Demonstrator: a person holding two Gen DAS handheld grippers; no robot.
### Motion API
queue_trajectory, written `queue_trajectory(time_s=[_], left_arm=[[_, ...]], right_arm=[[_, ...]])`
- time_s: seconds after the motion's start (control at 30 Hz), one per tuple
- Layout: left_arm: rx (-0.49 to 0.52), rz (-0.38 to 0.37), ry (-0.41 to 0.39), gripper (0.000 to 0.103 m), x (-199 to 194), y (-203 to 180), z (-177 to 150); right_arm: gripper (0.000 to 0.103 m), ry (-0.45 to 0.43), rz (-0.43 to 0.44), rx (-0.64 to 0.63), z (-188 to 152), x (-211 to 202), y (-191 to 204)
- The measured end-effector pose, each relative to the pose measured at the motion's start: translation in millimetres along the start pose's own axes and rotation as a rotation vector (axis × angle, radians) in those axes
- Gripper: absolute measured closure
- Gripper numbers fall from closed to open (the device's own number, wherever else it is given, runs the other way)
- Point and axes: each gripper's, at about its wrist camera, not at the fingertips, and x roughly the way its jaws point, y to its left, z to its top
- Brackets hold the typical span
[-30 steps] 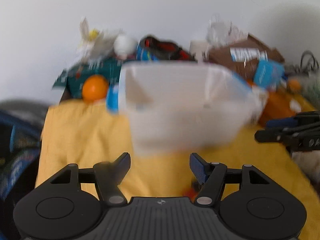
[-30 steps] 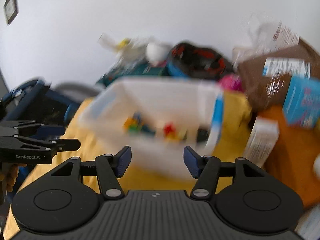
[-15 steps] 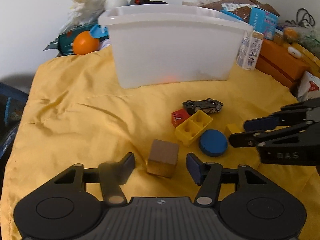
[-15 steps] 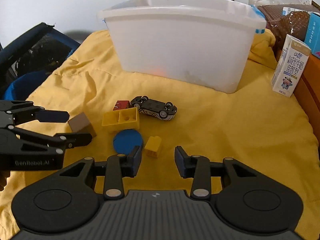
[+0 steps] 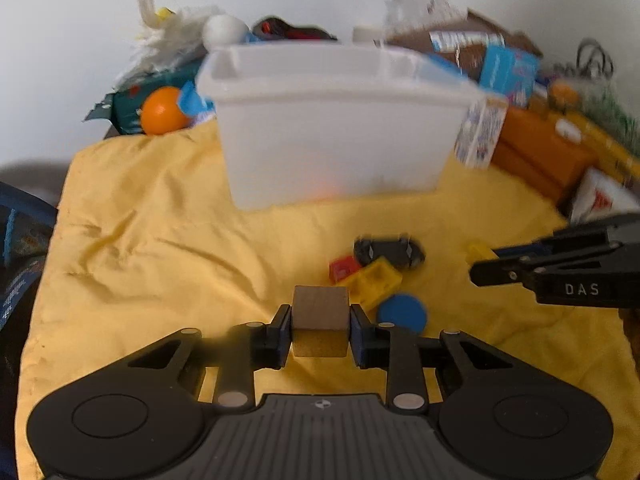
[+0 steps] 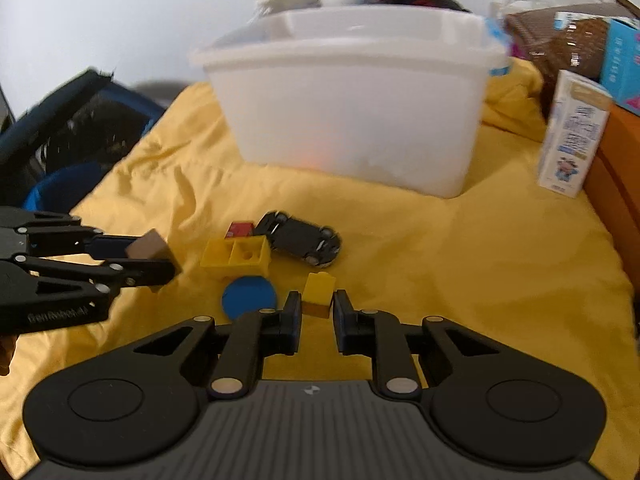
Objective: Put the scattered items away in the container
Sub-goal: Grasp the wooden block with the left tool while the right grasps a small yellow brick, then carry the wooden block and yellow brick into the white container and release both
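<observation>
Yellow cloth (image 6: pixel 460 248) covers the bench, creased toward its left edge. Toward the far edge of it stands the white plastic container (image 6: pixel 352 104), upright, its rim open to the top. Clutter is piled behind it along the far edge: an orange ball (image 5: pixel 162 111) at the far left corner and a small milk carton (image 6: pixel 572 136) standing just right of the container.

On the cloth in front of the container, near the middle of the bench, lies a loose cluster of toys: a black toy car (image 6: pixel 302 238) on its roof, a small red brick (image 6: pixel 240 229) touching a yellow two-hole brick (image 6: pixel 236 256), and a blue disc (image 6: pixel 249 296) lying flat just nearer than that brick.

At the near left of the cluster the left gripper (image 5: pixel 320 330) has the brown wooden cube (image 5: pixel 319 316) between its jaws, which are closing; both blue pads lie against the cube's sides. Whether the cube is off the cloth cannot be told.

To the right of the blue disc the right gripper (image 6: pixel 317 312) has its jaws drawn in on the small yellow block (image 6: pixel 318 294), which sits on the cloth between the tips. The two grippers are near each other but apart.
</observation>
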Motion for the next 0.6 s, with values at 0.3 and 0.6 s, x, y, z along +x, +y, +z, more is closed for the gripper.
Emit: queue_trajectory(time_s=[0.3,0.6], left_arm=[[-0.030,-0.046,-0.115,0.070,-36,1,90],[-0.049,-0.097,-0.127,0.070,-37,11,186]], right_arm=[[0.084,-0.147,0.024,0.108,58,-59,-23],[0.084,-0.206,0.071,0.042,155,-90,-33]])
